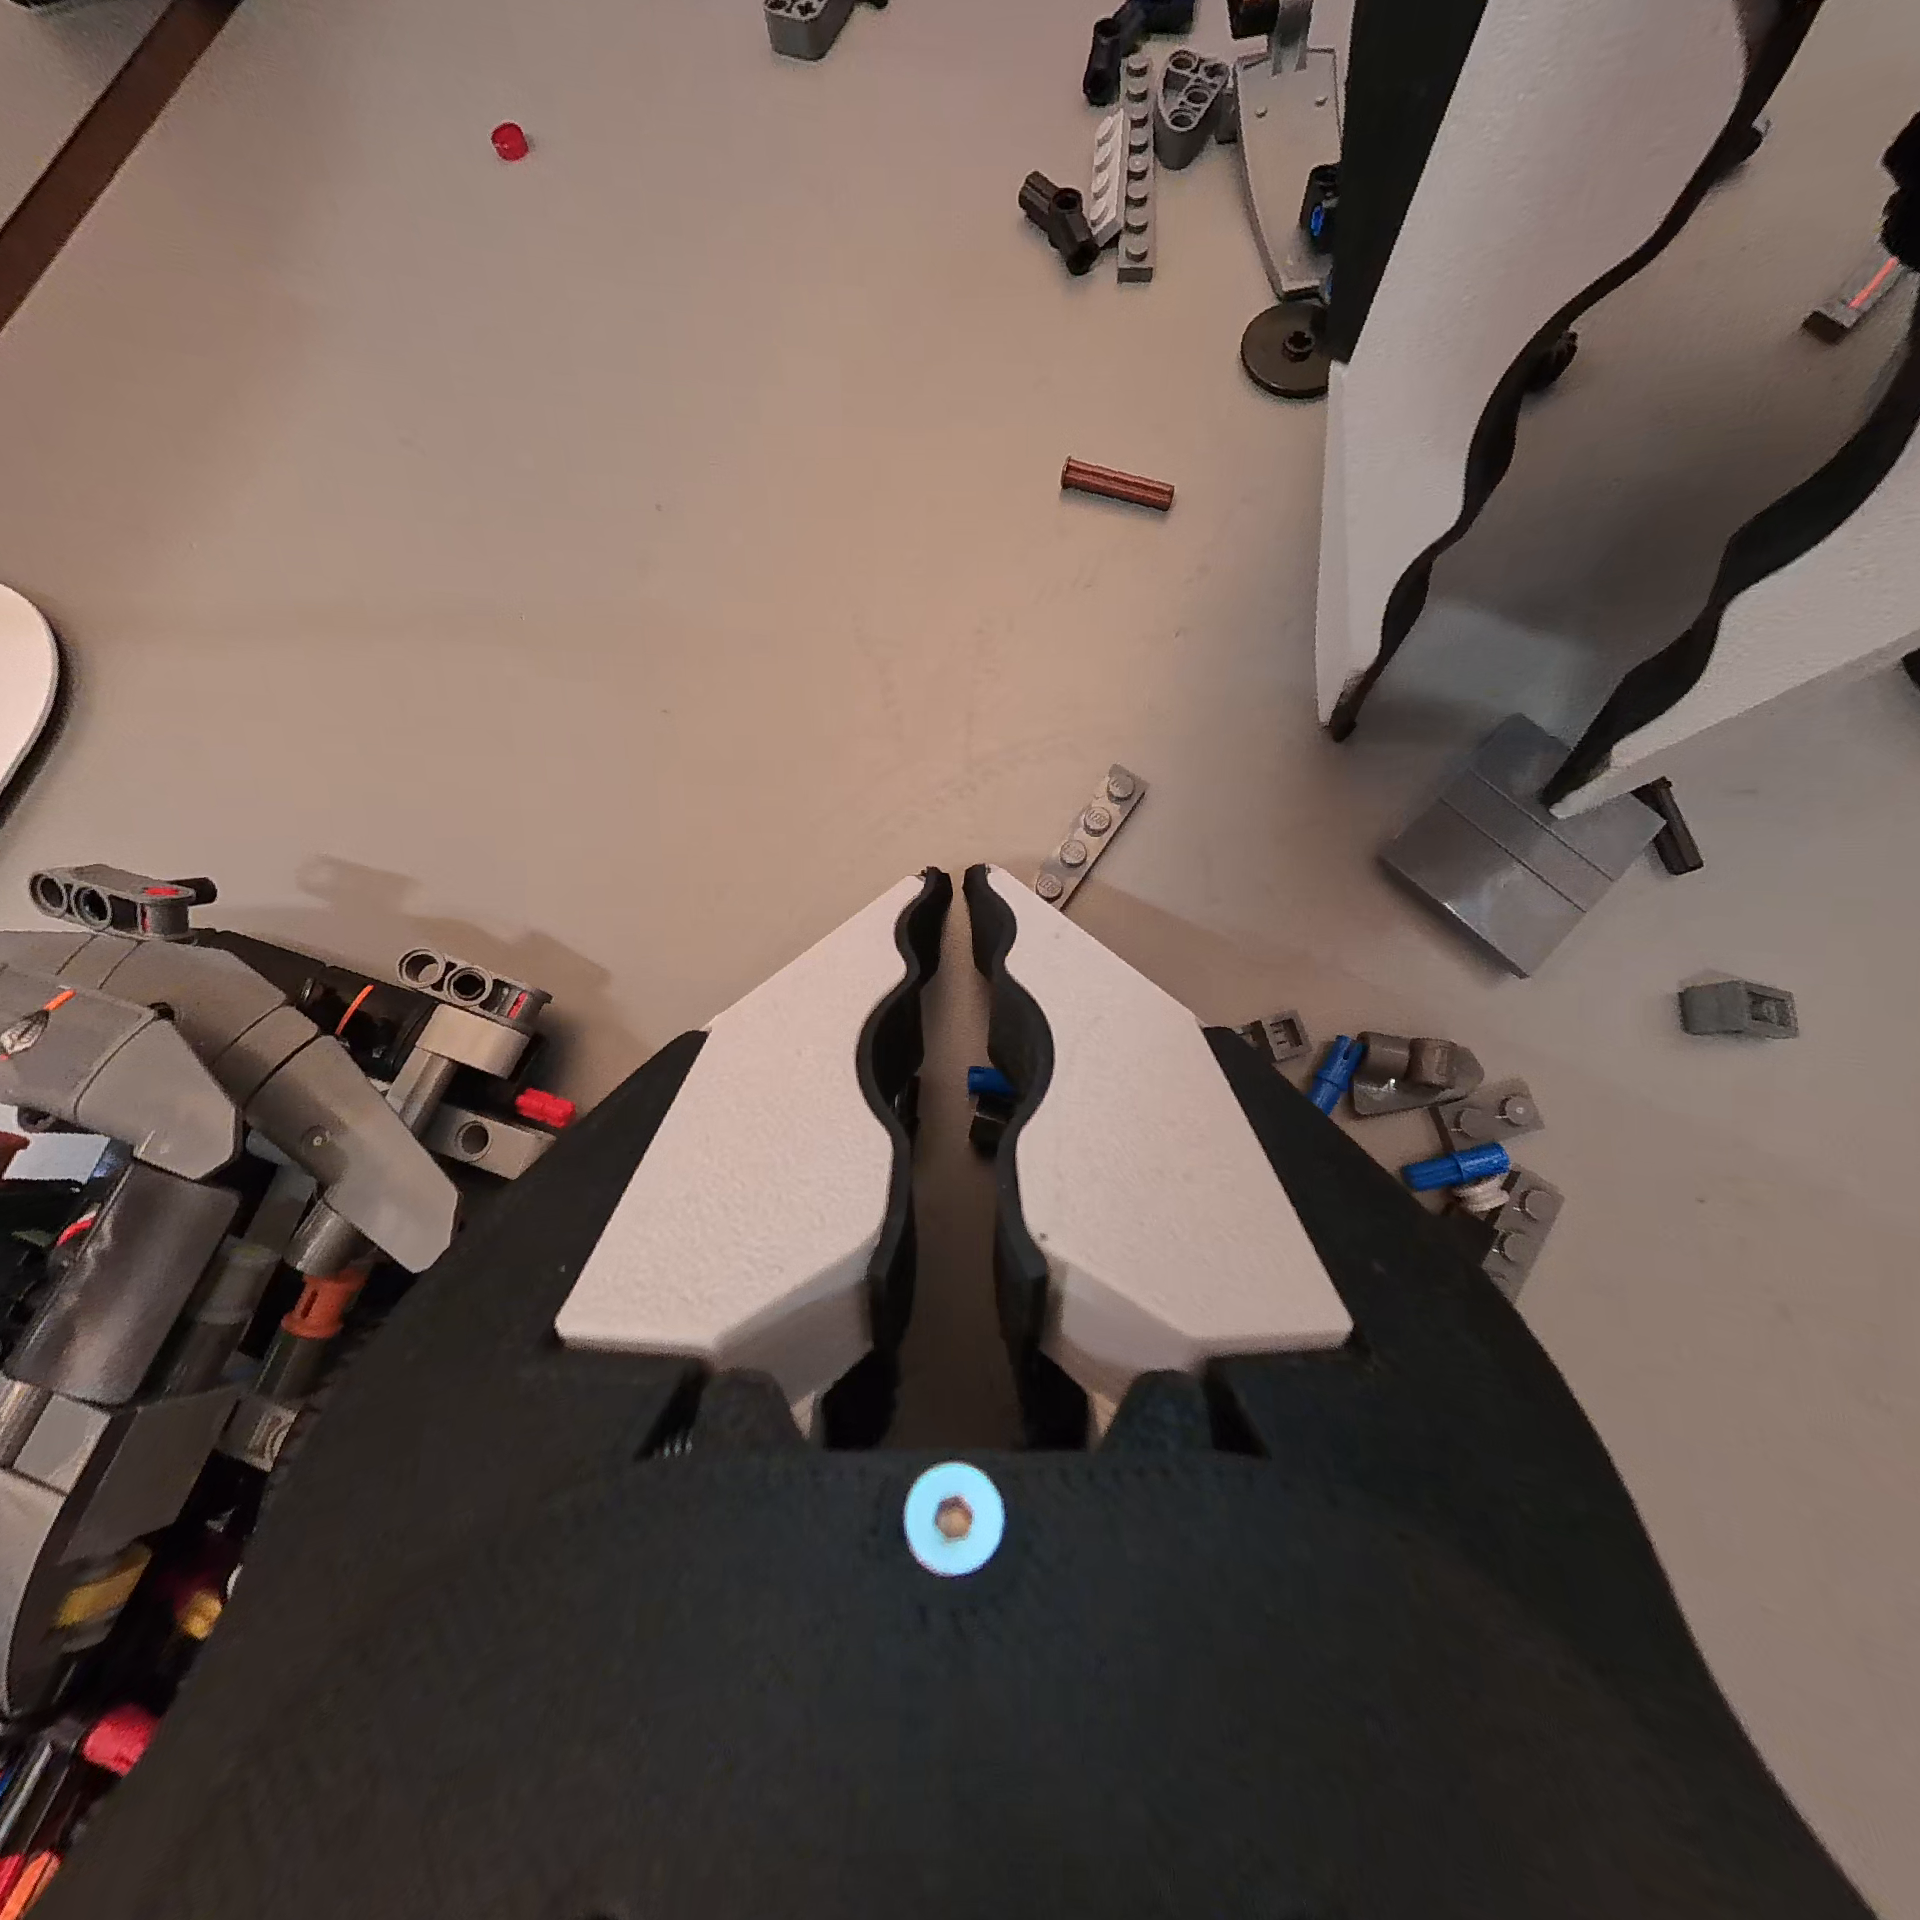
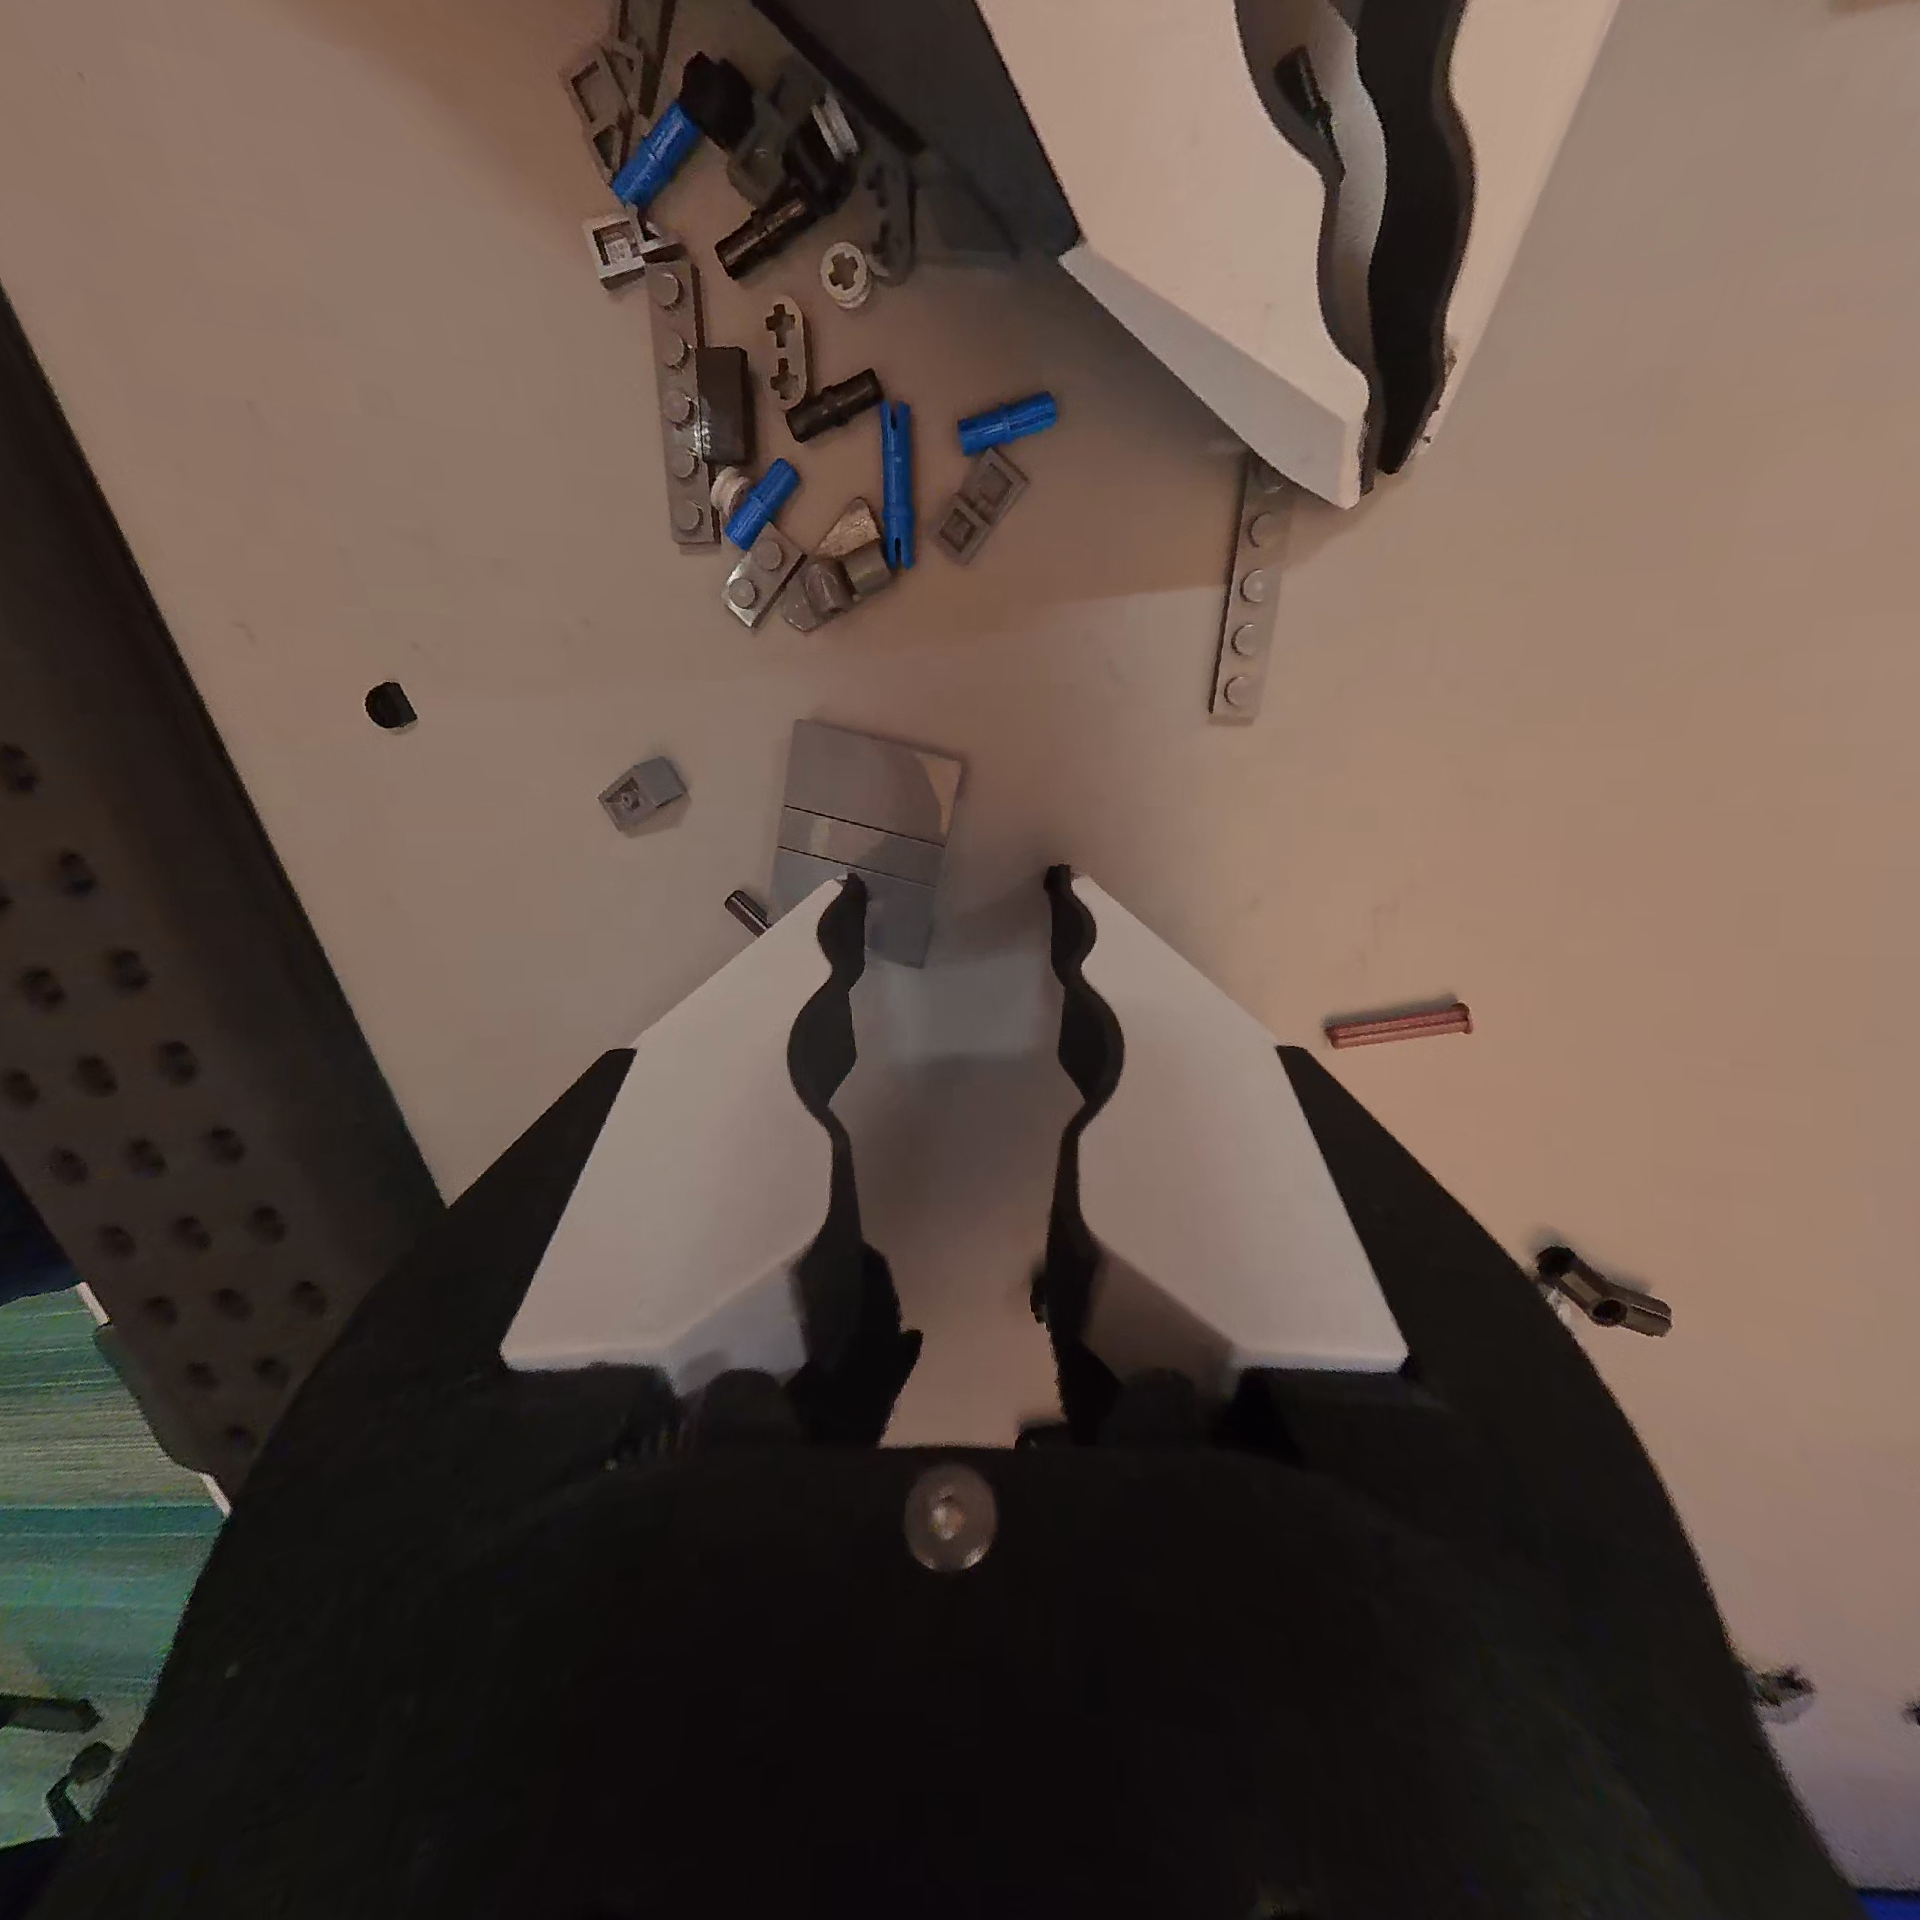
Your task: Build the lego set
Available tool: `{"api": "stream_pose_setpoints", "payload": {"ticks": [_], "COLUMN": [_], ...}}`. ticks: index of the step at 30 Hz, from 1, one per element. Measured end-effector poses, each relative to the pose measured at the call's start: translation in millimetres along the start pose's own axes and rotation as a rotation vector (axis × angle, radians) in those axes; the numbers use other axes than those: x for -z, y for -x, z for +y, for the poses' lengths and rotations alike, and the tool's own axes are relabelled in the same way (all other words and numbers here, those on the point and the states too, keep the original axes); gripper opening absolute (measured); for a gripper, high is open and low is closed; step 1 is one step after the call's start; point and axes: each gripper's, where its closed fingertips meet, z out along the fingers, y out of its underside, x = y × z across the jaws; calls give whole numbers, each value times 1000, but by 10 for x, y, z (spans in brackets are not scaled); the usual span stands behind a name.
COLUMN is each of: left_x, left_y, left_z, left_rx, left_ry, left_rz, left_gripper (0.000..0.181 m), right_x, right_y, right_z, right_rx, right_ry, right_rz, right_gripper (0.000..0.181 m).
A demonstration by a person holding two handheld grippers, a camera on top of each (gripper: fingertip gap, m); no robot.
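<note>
Your left gripper is nearly closed on nothing, w/ the half-built model just left of it. Your right gripper is spread apart, one tip over the grey slab.

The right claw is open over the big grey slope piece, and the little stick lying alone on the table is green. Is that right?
Not quite. The stick is reddish brown, not green; the right wrist view shows it lying alone on the table. The rest holds: the right claw is open at the grey slope piece.
</note>
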Motion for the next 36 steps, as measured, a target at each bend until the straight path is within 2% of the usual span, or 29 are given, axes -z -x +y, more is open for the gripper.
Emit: {"api": "stream_pose_setpoints", "payload": {"ticks": [3, 6, 18, 22, 25, 32, 36], "left_x": [2, 4, 12, 14, 13, 14, 12], "left_y": [5, 14, 35, 47, 46, 52, 52], "left_z": [1, 3, 3, 5, 7, 11, 12], "left_rx": [0, 3, 8, 10, 9, 11, 8], "left_ry": [0, -1, -4, -5, -3, -3, -2], "left_rz": [-1, -3, -8, -11, -11, -9, -10], "left_gripper": [2, 2, 1, 2, 2, 2, 2], "right_x": [9, 3, 78, 103, 75, 42, -15], "right_y": [-8, -6, -93, -84, -87, 104, 108], "right_z": [1, 16, 67, 99, 98, -16, -15], "right_rx": [10, -3, -30, -47, -9, 21, 11], "right_ry": [0, 5, 6, 2, 10, -13, 15], "right_rz": [8, -1, 21, -3, 15, -45, -24], "right_gripper": [29, 37, 39, 46, 47, 52, 55]}}
